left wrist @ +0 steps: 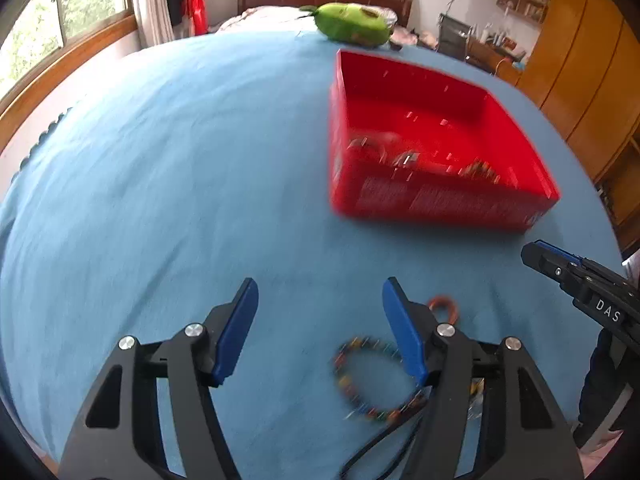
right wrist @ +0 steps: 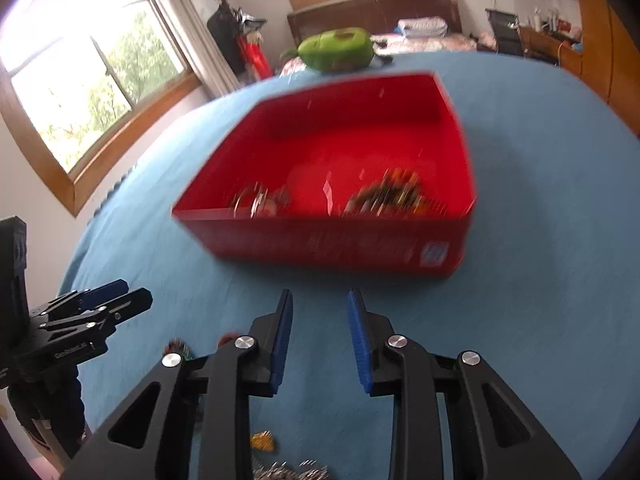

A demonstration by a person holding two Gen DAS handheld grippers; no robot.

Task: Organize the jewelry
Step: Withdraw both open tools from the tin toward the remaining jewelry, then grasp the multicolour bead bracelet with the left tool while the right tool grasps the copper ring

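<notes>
A: Red box [left wrist: 436, 208], upper right of left view, already holds some blurred jewelry. Why the beaded bracelet [left wrist: 360, 392] at lower centre?

B: Uncollected. Left gripper [left wrist: 318, 328] jaws wide, empty above it; right gripper [right wrist: 320, 340] moderately parted, empty.

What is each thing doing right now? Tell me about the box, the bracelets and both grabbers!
red box: open, no lid, some blurry jewelry inside
beaded bracelet: flat on the blue cloth, outside the box
orange ring: on the cloth, outside the box
left gripper: open, holding nothing
right gripper: open, holding nothing
green toy: lying behind the box
</notes>
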